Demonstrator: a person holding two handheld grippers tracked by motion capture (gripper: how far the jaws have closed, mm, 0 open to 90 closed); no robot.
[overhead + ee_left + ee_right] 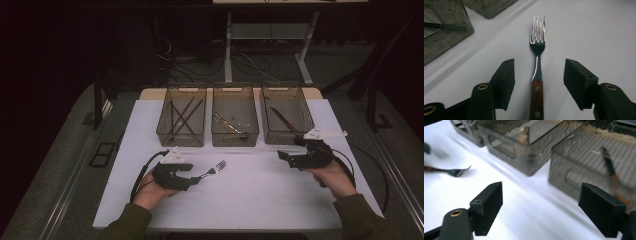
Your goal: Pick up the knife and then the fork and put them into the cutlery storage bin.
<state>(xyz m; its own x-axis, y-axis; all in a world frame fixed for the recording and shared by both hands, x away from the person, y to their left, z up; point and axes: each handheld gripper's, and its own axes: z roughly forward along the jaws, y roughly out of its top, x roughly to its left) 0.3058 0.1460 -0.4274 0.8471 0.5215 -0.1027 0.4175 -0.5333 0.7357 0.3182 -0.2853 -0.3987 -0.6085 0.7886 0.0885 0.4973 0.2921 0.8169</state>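
A fork [215, 169] with a red-brown riveted wooden handle lies flat on the white table sheet [250, 200], tines pointing away to the right. My left gripper [196, 176] is open and low over the sheet. In the left gripper view the fork [537, 47] runs up the middle between the two jaws of the left gripper [539, 66], which stand wide apart and touch nothing. My right gripper [285, 155] is open and holds nothing, near the right bin [280, 136]. In the right gripper view its jaws [541, 187] are spread, with the fork [456, 172] far to the left.
Three smoky clear bins stand in a row at the back. The left bin [180, 139] holds several dark sticks, the middle bin [235, 137] a wooden-handled utensil, the right one a knife [282, 119]. Cables trail from both grippers. Table legs and floor cables lie beyond.
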